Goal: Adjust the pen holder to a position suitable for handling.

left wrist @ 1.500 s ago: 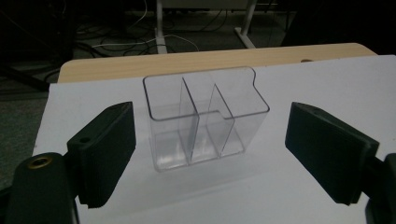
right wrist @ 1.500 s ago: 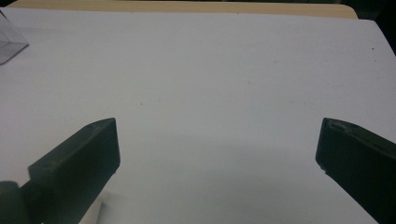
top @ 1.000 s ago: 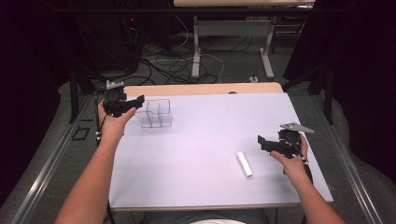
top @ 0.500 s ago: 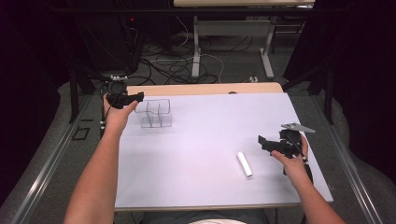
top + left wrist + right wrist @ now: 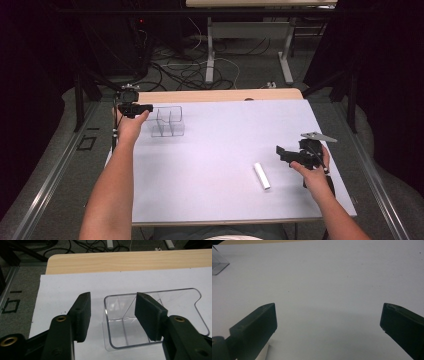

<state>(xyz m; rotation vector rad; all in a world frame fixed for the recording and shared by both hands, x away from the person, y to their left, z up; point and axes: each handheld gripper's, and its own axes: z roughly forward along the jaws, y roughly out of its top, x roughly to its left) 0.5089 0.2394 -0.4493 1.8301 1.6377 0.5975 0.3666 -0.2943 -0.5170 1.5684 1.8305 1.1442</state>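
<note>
Our left gripper's (image 5: 112, 312) jaws have just been closing, straddling the near wall of the clear plastic organizer (image 5: 155, 317) without pressing it yet. Our right gripper (image 5: 287, 152), well away from the organizer, stands wide apart and empty. We judge the organizer light, stiff and slippery; grip that thin wall squarely.

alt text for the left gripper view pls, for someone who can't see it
The left gripper straddles the near left wall of a clear plastic organizer on a white sheet: one pad outside, one inside, closing but not yet pressing. The wooden table edge lies beyond.
</note>
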